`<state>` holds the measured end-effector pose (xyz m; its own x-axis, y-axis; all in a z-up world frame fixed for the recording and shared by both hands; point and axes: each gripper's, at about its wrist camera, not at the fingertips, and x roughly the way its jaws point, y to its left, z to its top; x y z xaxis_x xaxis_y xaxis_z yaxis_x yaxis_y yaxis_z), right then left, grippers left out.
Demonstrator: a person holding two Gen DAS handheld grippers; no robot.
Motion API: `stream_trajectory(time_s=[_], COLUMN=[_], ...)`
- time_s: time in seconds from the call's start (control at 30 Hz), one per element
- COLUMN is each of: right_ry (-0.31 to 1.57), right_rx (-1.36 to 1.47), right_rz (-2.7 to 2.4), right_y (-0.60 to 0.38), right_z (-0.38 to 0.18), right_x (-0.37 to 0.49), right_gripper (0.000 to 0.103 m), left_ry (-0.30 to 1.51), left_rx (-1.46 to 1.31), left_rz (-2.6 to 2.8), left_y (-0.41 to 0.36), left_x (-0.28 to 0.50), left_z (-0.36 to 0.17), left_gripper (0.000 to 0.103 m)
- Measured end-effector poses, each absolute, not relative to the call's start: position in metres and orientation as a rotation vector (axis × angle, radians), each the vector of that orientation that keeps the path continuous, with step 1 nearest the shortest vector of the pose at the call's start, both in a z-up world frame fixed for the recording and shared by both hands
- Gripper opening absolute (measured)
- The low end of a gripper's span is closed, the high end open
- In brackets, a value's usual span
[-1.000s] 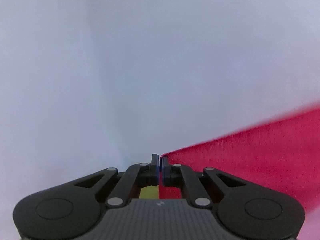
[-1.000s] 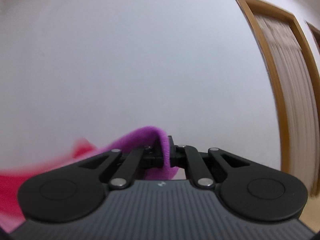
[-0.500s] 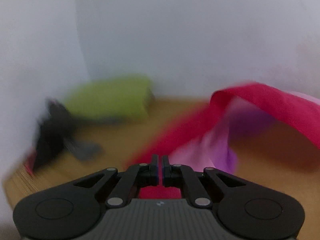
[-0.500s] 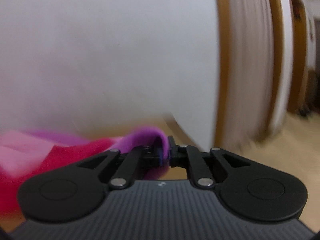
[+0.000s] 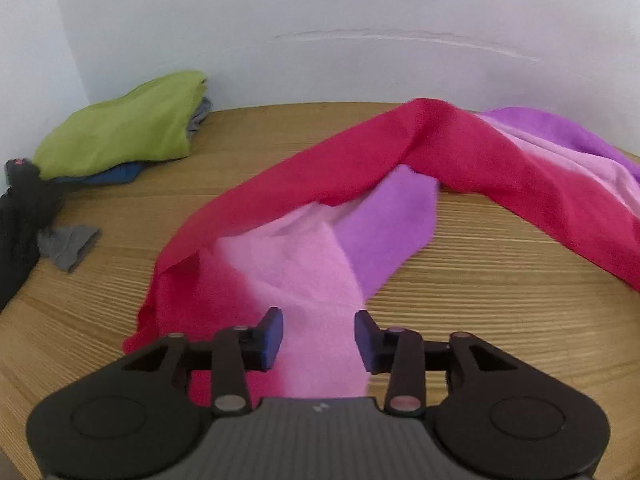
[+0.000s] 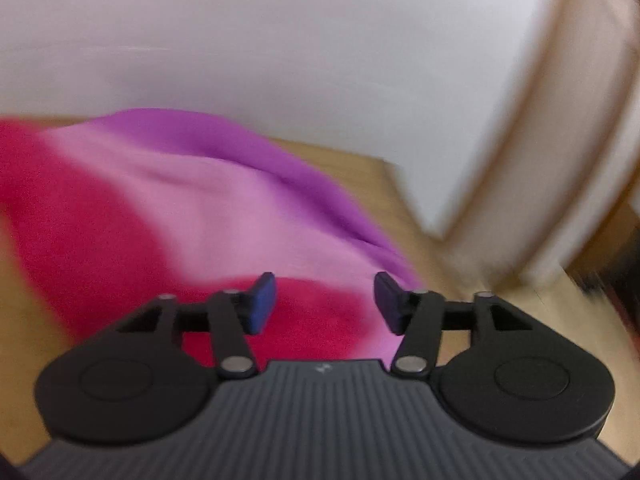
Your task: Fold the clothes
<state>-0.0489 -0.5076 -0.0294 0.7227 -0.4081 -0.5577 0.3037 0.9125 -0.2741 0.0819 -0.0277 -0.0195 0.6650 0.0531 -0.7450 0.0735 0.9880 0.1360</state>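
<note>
A garment in red, pink and purple bands [image 5: 320, 216] lies loosely draped across the wooden table [image 5: 480, 292], with a raised ridge of red running to the right. My left gripper [image 5: 319, 336] is open just above its near pink part, nothing between the fingers. In the right wrist view the same garment [image 6: 192, 200] spreads under my right gripper [image 6: 324, 304], which is also open and holds nothing. That view is blurred by motion.
A pile of folded clothes topped by a green piece [image 5: 120, 128] sits at the back left by the white wall. A dark garment [image 5: 20, 216] with a grey piece [image 5: 68, 244] lies at the left edge. A wood door frame [image 6: 552, 120] stands to the right.
Both grippers were shut on the garment and held it up; both views have swung down to the table and both grippers have opened, leaving the garment lying there.
</note>
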Motion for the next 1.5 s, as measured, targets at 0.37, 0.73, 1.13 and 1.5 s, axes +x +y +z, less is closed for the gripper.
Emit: stream_trajectory(time_s=[0.37,0.73,1.13,1.5], right_ry=[0.622,0.626,0.705,0.131], right_rx=[-0.271,-0.572,-0.537,-0.09], right_rz=[0.332,0.634,0.498,0.338], right_y=[-0.238,-0.006,0.038,-0.091], right_z=[-0.038,-0.064,-0.092,0.166], right_x=[0.047,0.162,0.216,0.12], right_gripper=[0.058,0.058,0.004,0.003], left_ry=[0.905,0.984,0.994,0.626], left_rx=[0.062,-0.129,-0.118,0.121], left_rz=[0.141,-0.083,-0.254,0.143], left_y=[0.09,0.145,0.138,0.19], left_x=[0.072,0.096,0.141,0.217], left_z=[-0.049,-0.087,-0.097,0.004], left_gripper=[0.059,0.062,0.009,0.007])
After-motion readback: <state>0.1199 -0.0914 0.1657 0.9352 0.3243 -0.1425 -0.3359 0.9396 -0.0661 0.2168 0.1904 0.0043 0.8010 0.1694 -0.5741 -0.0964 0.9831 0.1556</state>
